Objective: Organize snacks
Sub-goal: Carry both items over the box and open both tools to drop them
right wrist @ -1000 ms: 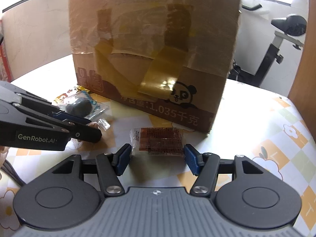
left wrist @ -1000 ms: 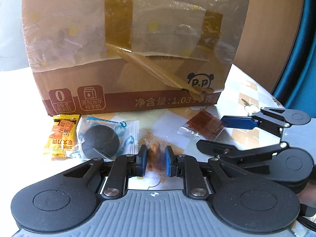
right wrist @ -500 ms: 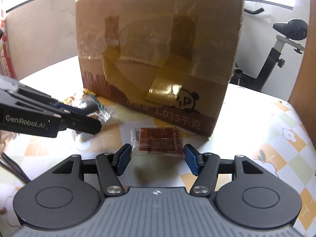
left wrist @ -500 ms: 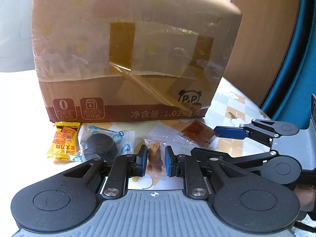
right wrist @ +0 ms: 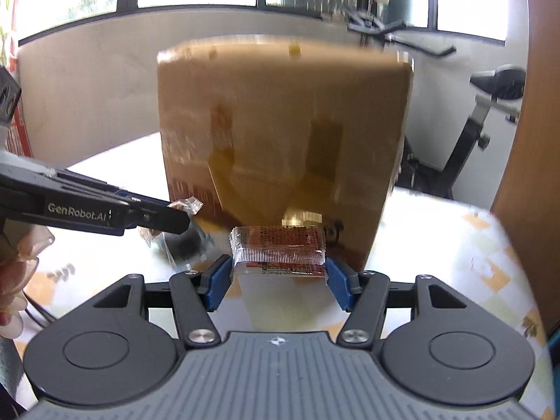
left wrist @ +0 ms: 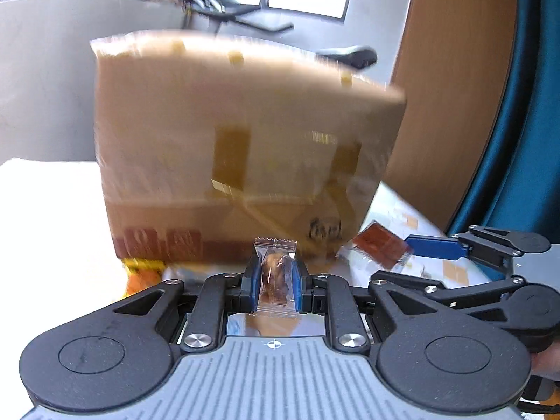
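**A:** Both grippers are loaded. The left gripper (left wrist: 274,281) has its fingers clamped on a small clear-wrapped candy (left wrist: 275,273), standing upright between the blue pads. The right gripper (right wrist: 279,276) has its fingers closed on the two ends of a flat reddish-brown snack packet (right wrist: 280,250), which lies level across the gap.

**B:** And the taped cardboard box (left wrist: 241,147) rises straight ahead of both sets of fingertips. I'd judge that's where these go.

**A:** Then each snack has to clear the top edge before it's let go. Keep the squeeze firm; those wrappers look slippery, and the candy is pinched only by its middle.

**B:** What does each camera add?

**A:** The left view catches an orange-and-yellow packet (left wrist: 141,269) low to the left of its fingers, at the foot of the box, too blurred to read. The right view alone shows a dark round snack (right wrist: 183,245) on the table (right wrist: 455,245), beyond its left fingertip.
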Action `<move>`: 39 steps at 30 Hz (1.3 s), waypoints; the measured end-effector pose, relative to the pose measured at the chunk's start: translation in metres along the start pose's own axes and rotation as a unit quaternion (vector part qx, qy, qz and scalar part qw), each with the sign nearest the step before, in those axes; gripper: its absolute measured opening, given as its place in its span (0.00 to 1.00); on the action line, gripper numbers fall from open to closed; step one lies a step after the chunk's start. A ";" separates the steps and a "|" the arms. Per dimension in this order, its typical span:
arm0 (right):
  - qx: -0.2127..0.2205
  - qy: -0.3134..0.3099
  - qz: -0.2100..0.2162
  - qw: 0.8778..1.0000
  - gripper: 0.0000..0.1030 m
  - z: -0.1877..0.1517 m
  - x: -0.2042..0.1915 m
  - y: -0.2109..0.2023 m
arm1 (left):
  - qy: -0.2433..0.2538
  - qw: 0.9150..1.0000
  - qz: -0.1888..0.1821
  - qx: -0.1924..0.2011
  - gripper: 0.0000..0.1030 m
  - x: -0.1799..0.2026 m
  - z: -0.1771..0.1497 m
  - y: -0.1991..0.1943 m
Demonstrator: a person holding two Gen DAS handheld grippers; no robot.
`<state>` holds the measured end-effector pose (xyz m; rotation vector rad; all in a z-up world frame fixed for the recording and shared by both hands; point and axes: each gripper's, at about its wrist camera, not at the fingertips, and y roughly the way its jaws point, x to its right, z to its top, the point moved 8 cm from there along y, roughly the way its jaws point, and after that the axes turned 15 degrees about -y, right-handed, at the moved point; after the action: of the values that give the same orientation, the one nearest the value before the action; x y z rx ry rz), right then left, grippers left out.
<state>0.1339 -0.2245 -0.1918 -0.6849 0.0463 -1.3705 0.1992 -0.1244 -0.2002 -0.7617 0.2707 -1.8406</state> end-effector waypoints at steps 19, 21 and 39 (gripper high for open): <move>0.078 -0.050 -0.031 0.995 0.59 0.149 0.071 0.025 | 0.020 0.994 -0.022 0.110 0.19 0.025 0.170 0.004; 0.060 -0.054 -0.032 0.996 0.59 0.152 0.077 0.042 | 0.024 0.994 -0.018 0.102 0.19 0.024 0.180 0.017; 0.011 -0.011 -0.047 0.999 0.69 0.135 0.101 0.078 | 0.026 0.997 0.020 0.064 0.60 0.008 0.180 0.056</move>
<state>0.2813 -0.2564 -0.0840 -0.6904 -0.0201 -1.4519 0.3507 -0.1236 -0.0878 -0.6167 0.1980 -1.8221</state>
